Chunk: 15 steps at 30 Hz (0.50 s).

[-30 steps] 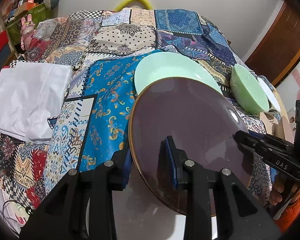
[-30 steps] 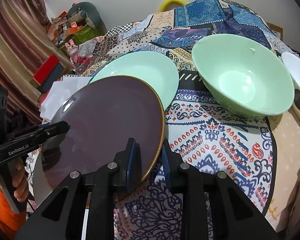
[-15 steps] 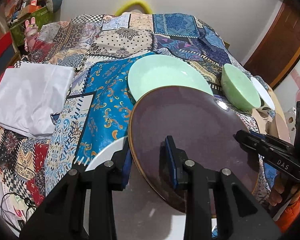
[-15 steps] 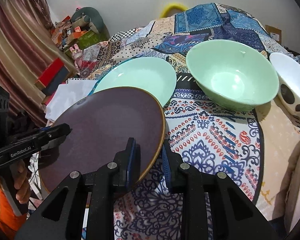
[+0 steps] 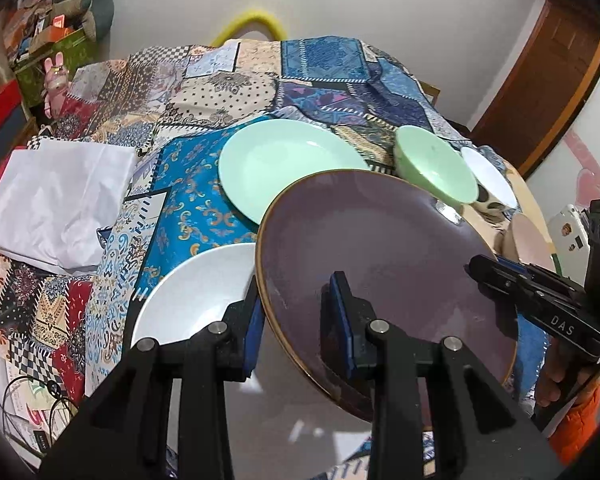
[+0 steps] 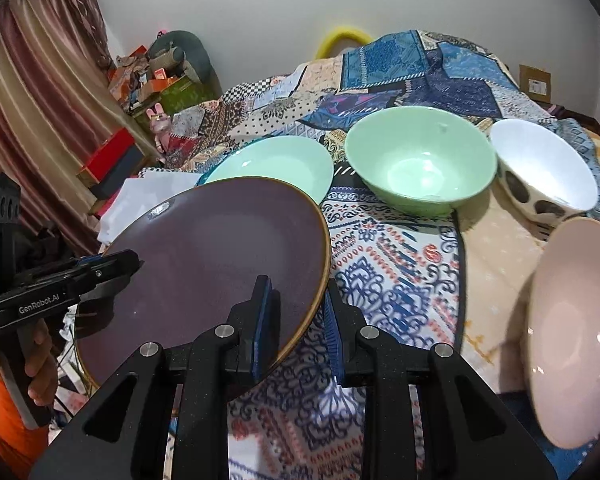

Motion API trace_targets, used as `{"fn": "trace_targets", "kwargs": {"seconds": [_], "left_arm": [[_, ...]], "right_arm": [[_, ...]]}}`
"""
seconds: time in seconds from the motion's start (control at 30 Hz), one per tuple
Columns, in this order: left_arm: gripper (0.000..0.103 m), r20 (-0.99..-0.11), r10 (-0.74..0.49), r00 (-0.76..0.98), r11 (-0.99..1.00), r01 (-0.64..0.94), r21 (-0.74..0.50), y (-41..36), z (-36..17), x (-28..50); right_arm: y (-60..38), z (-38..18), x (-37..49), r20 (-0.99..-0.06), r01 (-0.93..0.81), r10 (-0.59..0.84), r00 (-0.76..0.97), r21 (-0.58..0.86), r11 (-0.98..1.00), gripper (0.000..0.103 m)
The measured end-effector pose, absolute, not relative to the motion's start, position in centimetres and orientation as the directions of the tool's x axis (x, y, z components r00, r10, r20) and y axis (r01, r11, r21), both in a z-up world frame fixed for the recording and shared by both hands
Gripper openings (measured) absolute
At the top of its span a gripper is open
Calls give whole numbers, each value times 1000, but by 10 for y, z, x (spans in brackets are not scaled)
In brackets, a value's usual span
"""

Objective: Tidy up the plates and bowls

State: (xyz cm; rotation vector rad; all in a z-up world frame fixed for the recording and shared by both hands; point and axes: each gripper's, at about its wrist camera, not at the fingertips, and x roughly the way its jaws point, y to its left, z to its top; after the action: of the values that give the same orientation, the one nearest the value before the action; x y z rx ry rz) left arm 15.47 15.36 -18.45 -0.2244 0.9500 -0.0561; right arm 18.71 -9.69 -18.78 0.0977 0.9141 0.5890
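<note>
A dark purple plate [image 5: 380,248] with a gold rim hangs tilted above the patchwork cloth, held from both sides. My left gripper [image 5: 296,312] is shut on its left edge, and my right gripper [image 6: 298,316] is shut on its right edge. Each gripper shows in the other's view, the right gripper [image 5: 496,272] and the left gripper [image 6: 100,268]. Under the purple plate [image 6: 212,248] a white plate [image 5: 192,292] lies on the cloth. Behind it sits a mint plate [image 5: 284,168], then a green bowl [image 6: 420,164] and a white spotted bowl [image 6: 544,172].
A pink bowl [image 6: 572,328] stands tilted at the near right. A folded white cloth [image 5: 60,200] lies at the left edge of the patchwork cloth [image 5: 188,92]. Boxes and toys [image 6: 156,76] are piled by the curtain at the far left. Cables [image 5: 32,396] trail at the near left.
Both grippers have risen and drawn back with the purple plate. The white plate beneath it has come into view, and the pink bowl has appeared at the right.
</note>
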Motion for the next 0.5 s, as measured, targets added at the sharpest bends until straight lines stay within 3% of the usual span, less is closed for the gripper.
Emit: {"fn": "trace_targets", "kwargs": {"seconds": [0.5], "left_arm": [[32, -805, -165, 569, 976, -21, -215, 104, -173, 125]], "right_arm": [[-138, -179, 156, -705, -425, 501, 503, 303, 853, 23]]}}
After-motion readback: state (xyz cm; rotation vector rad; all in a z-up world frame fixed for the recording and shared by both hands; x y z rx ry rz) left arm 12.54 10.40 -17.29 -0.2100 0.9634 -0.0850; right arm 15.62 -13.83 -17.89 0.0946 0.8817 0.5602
